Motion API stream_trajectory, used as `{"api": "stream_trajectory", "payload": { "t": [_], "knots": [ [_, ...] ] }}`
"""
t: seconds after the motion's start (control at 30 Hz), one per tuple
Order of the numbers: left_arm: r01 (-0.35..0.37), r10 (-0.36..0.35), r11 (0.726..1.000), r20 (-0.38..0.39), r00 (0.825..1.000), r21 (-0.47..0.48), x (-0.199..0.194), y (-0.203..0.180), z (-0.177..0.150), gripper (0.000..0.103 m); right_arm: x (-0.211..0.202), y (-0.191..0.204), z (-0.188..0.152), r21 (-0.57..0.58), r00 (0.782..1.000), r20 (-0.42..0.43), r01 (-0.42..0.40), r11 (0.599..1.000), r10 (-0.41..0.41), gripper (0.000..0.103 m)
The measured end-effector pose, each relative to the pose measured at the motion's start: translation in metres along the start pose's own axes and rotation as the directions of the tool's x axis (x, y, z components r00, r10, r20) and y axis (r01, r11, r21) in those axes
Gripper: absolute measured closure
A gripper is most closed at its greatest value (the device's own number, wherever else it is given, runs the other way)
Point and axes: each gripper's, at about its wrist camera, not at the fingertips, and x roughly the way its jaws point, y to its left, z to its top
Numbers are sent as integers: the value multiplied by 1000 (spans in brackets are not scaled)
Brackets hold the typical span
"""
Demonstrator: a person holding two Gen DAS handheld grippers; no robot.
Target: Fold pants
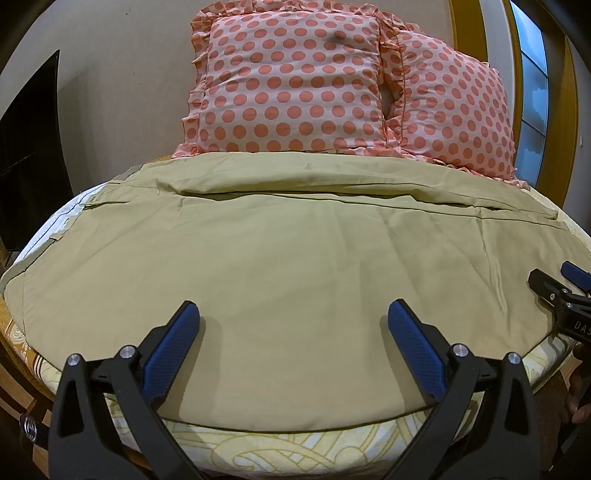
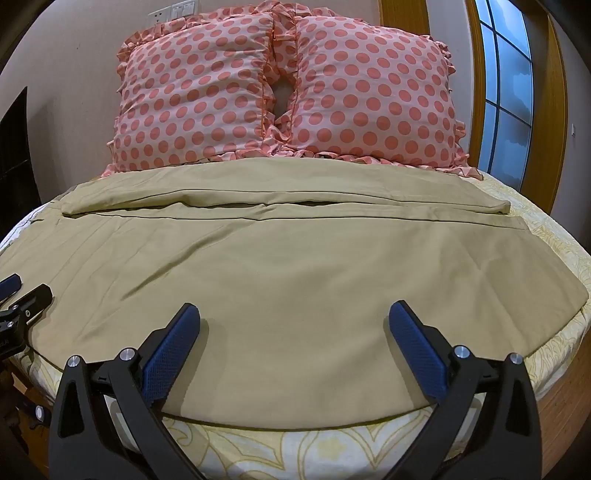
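Left view: our left gripper (image 1: 293, 319) is wide apart over the pants (image 1: 295, 258), spread flat on the bed (image 1: 295, 448).

Right view: our right gripper (image 2: 294, 320) gapes too. We think the cloth is soft, light; pinch the near edge (image 2: 295, 417).

2 pillows (image 2: 284, 96) behind pants (image 2: 295, 277)

Cut off at the left-wrist view's right edge: black-and-blue right gripper (image 1: 565, 295), finger gap hidden. Cropped at the right-wrist view's left edge: black-and-blue left gripper (image 2: 22, 295). Hidden under khaki cotton pants (image 2: 288, 280): most of yellow-patterned bedsheet (image 2: 295, 446). Half-cropped above pink polka-dot pillows (image 2: 284, 92): white wall socket (image 2: 173, 9).
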Motion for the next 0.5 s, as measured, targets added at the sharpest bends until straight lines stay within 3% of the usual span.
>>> {"api": "stream_trajectory", "payload": {
  "t": [0.5],
  "knots": [
    [0, 0, 1000, 1, 1000, 0, 0, 0, 0, 2, 0, 0, 0, 0, 1000, 2, 0, 1000, 0, 1]
  ]
}}
